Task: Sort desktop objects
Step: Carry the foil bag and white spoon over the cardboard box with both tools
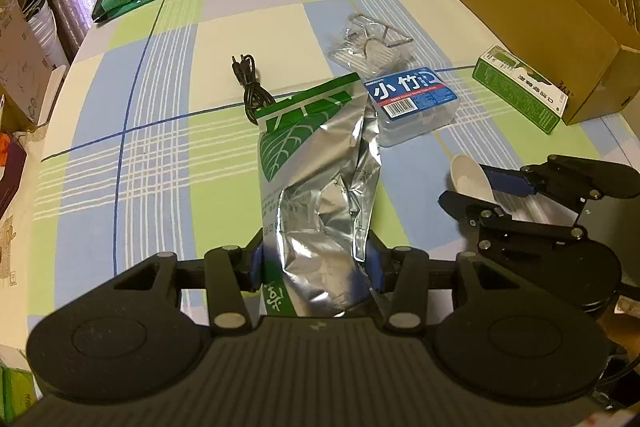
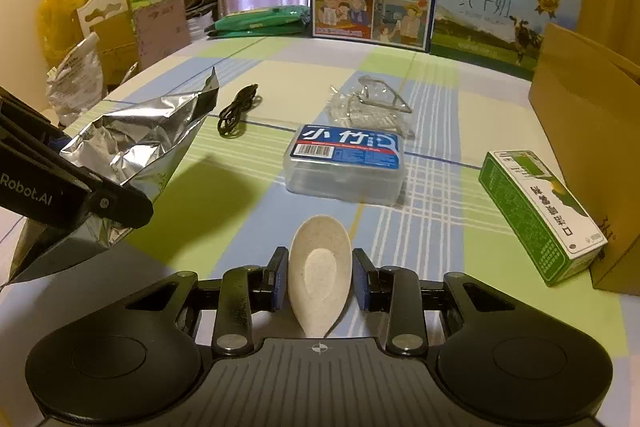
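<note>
Left wrist view: the left gripper (image 1: 316,267) pinches the lower part of a silver and green foil bag (image 1: 316,179), which stands up between its blue pads and leans away from the camera. Just past the bag's top lie a coiled black cable (image 1: 250,83) to the left and a clear plastic box with a blue label (image 1: 412,103) to the right. Farther right, the right gripper (image 1: 476,187) holds a pale spoon (image 1: 470,179).

Right wrist view: the right gripper (image 2: 320,279) is closed on the spoon (image 2: 320,267), bowl pointing forward above the checked tablecloth (image 2: 432,227). Ahead sits the clear box (image 2: 346,163); a green carton (image 2: 540,215) lies to the right beside a brown cardboard box (image 2: 588,131). To the left, the left gripper (image 2: 100,203) grips the foil bag (image 2: 140,143).
</note>
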The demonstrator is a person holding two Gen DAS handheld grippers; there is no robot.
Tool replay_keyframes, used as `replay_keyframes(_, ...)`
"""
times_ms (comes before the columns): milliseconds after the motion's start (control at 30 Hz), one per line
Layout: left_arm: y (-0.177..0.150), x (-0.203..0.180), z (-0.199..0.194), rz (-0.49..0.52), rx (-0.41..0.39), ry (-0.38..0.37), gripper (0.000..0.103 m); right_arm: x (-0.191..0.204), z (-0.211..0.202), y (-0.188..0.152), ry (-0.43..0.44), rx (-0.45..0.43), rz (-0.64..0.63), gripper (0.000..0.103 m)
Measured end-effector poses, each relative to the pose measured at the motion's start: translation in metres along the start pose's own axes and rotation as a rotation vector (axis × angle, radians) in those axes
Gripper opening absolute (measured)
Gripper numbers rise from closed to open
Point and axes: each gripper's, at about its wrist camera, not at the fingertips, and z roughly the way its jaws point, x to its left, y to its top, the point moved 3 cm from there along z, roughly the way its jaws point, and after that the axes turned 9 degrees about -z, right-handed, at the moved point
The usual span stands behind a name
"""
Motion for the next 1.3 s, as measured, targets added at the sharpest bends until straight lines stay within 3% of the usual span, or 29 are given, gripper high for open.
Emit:
replay_keyframes(367,0.006,-0.014,-0.008,0.005,-0.034,-0.024,0.042,-0.017,-0.025,0.013,-0.034,-0.036,0.012,0.030)
replay_keyframes(567,0.021,-0.045,-0.024,0.007,-0.071,-0.093,0.042,-0.053,-0.061,0.036,-0.094,-0.080,0.043,0.030)
replay_keyframes(1000,0.117,-0.191,-0.072,0.190,-0.183,-0.216,0.042,-0.200,-0.164,0.082,-0.257,-0.165,0.125,0.030)
replay_keyframes(1300,0.164,-0.274,-0.049,0.203,-0.171,-0.293,0.042,-0.287,-0.170,0.080,-0.307,-0.155,0.197,0.030)
